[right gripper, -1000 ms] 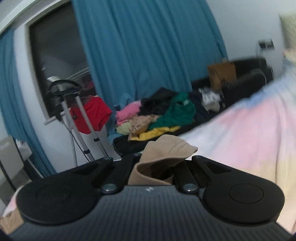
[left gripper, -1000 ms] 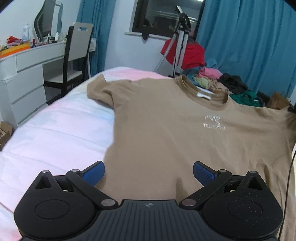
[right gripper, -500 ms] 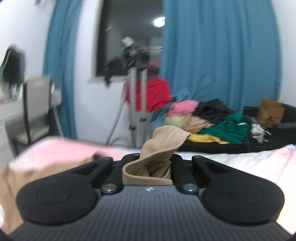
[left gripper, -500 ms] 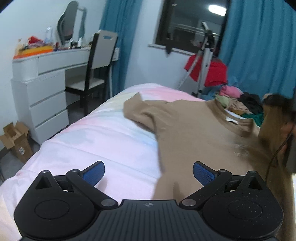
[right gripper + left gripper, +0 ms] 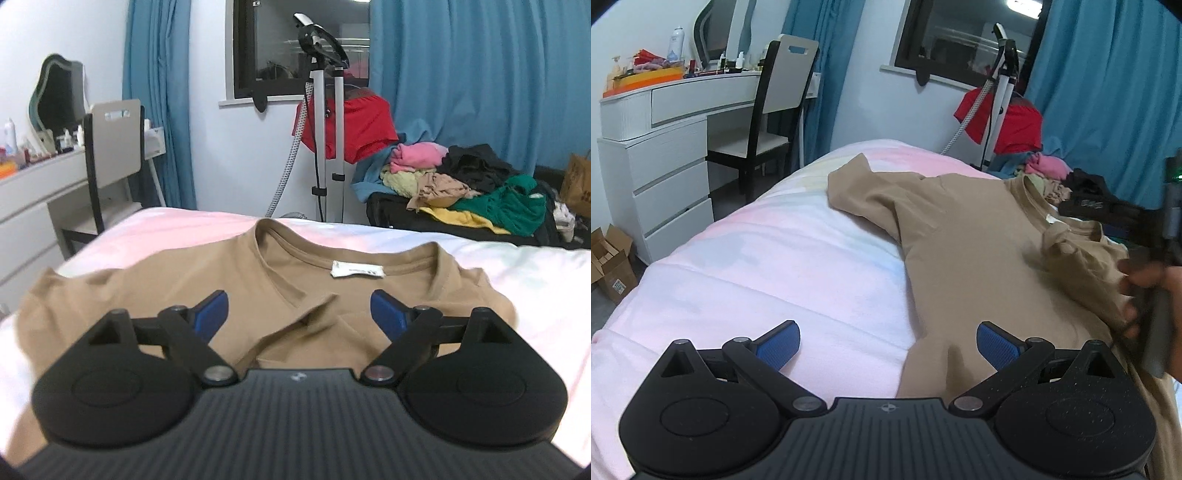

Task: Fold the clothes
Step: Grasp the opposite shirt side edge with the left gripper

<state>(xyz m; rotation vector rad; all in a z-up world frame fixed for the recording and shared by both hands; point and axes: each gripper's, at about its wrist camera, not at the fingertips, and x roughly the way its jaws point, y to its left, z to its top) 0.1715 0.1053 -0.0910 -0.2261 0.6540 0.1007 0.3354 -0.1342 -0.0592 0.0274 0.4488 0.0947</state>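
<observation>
Right claw [image 5: 297, 310] has just sprung wide, empty above the tan shirt [image 5: 184, 280]; left claw [image 5: 888, 341] gapes empty.

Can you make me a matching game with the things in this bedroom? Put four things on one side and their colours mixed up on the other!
Things:
1. T-shirt spread on the bed
2. Curtains
3. Garment hanging on the steamer stand
4. Dressing table

Colours:
A. White
B. Red
C. Tan
D. Blue

Right pairs: 1-C, 2-D, 3-B, 4-A
</observation>
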